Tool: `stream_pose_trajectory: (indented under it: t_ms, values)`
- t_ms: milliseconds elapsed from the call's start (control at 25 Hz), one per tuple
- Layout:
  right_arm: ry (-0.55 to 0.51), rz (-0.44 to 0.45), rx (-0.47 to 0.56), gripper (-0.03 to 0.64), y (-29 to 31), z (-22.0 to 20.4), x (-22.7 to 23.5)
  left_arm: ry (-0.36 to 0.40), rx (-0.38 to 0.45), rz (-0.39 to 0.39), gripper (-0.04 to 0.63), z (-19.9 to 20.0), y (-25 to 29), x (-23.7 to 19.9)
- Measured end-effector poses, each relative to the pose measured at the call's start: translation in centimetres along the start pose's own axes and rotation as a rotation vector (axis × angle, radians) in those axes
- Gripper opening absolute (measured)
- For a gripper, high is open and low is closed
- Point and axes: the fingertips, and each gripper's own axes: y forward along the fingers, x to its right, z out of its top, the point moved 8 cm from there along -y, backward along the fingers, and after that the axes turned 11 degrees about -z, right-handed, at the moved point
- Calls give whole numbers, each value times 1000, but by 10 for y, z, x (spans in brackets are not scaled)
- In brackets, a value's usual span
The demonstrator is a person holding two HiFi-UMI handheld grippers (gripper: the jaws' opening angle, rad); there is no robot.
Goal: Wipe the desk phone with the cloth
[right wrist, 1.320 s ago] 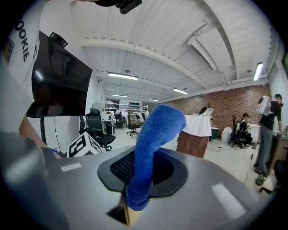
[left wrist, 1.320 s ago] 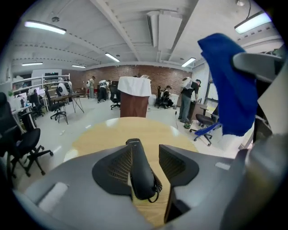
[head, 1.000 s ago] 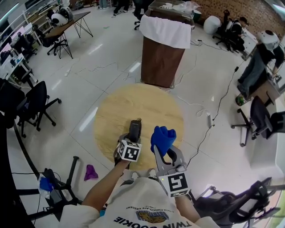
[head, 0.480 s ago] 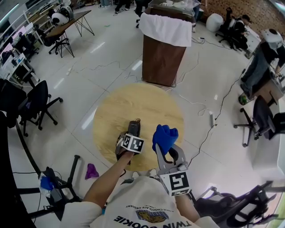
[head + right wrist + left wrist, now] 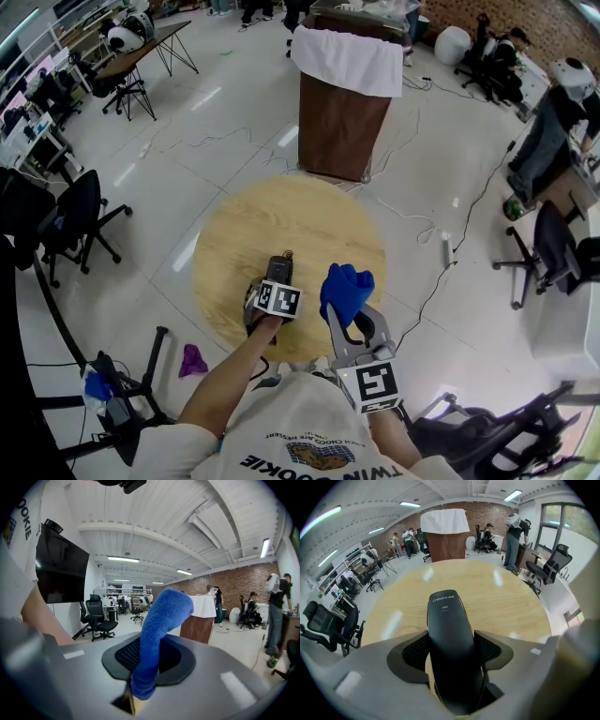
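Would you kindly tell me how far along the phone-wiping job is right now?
Done: the right gripper is shut on the blue cloth. In hand: the black handset lies on the round table between the jaws of the left gripper, which have just been opening. Left: the cloth is held clear of the handset, so the wiping itself looks yet to come.

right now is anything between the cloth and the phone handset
Nothing visible: only bare table separates the blue cloth in the right gripper from the handset, which sits between the left gripper's jaws, just opened.
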Motion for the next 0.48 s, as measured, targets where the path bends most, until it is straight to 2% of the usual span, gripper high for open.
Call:
stream_pose_trajectory:
  t_ms: [200,480]
  values:
    - [-8,-2,-26,62,0,-1,2,-16,27,-36,275,-1,-1,-2]
    - [-2,8,8,62,-1,-1,2,-24,8,-100,262,-1,-3,-7]
